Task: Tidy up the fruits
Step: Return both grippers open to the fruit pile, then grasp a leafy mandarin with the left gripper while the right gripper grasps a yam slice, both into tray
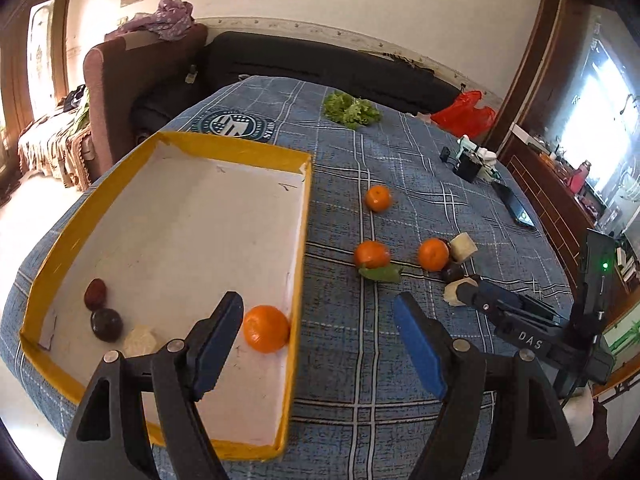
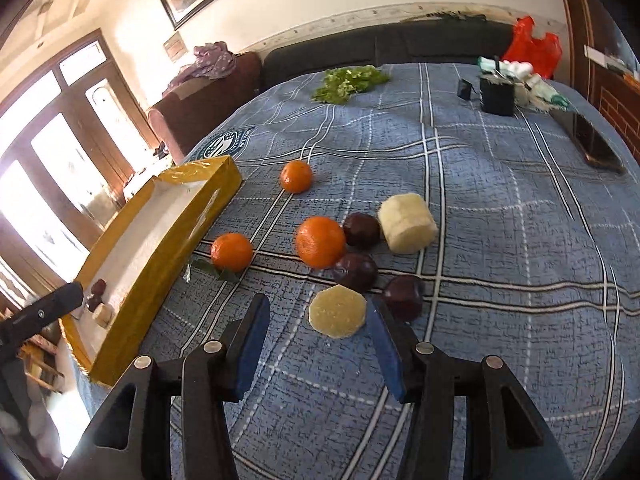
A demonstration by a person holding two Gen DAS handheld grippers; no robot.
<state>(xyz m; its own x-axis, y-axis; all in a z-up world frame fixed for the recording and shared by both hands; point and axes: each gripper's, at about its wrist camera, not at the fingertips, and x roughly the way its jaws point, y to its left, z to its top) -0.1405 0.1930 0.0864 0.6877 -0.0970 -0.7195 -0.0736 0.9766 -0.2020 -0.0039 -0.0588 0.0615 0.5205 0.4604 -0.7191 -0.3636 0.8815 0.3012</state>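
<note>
A yellow-rimmed box with a white floor lies on the blue plaid cloth. In it lie an orange, two dark plums and a pale peeled chunk. My left gripper is open and empty above the box's right wall. On the cloth lie three oranges, three dark plums and two pale chunks. My right gripper is open, its fingers on either side of the flat pale chunk. It shows in the left wrist view too.
A bunch of green leaves lies at the far side of the cloth. A black box, a phone and a red bag are at the far right. A green leaf lies under the nearest orange. A sofa stands behind.
</note>
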